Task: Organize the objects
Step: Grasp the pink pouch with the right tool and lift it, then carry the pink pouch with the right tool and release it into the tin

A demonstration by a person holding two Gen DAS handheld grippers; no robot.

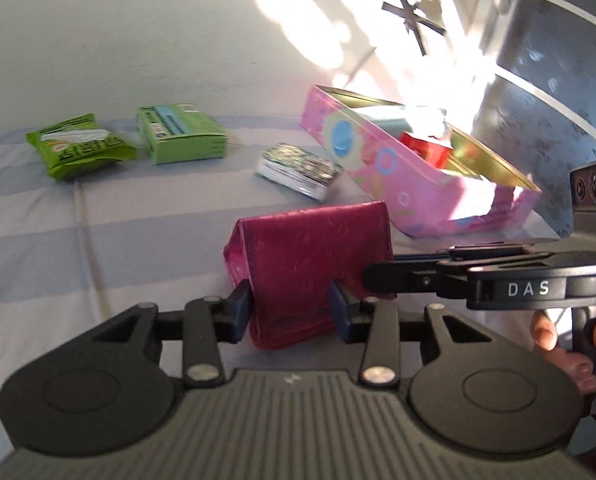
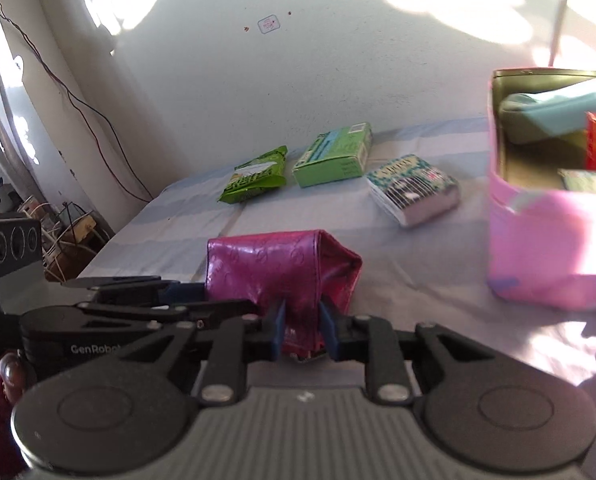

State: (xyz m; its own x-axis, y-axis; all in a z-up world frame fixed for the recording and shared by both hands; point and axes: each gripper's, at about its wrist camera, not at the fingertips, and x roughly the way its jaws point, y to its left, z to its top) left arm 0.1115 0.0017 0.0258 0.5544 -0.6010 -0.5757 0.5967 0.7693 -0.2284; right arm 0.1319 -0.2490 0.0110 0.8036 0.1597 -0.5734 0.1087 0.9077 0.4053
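A magenta wallet [image 1: 306, 264] stands on the striped bed sheet [image 1: 97, 240]. My left gripper [image 1: 291, 312] is shut on the wallet's near end, a blue pad on each side. My right gripper [image 2: 302, 330] is shut on the other end of the same wallet [image 2: 273, 272]. The right gripper also shows in the left wrist view [image 1: 378, 276], reaching in from the right. A pink open box [image 1: 410, 176] sits behind the wallet, with a teal item and a red item inside. It also shows in the right wrist view [image 2: 546, 248].
A green snack packet [image 1: 77, 146], a green carton [image 1: 181, 134] and a patterned tissue pack [image 1: 298, 168] lie on the sheet near the wall. They also show in the right wrist view [image 2: 253, 180], [image 2: 334, 154], [image 2: 414, 188]. Clutter and cables sit beyond the bed's left edge [image 2: 57, 224].
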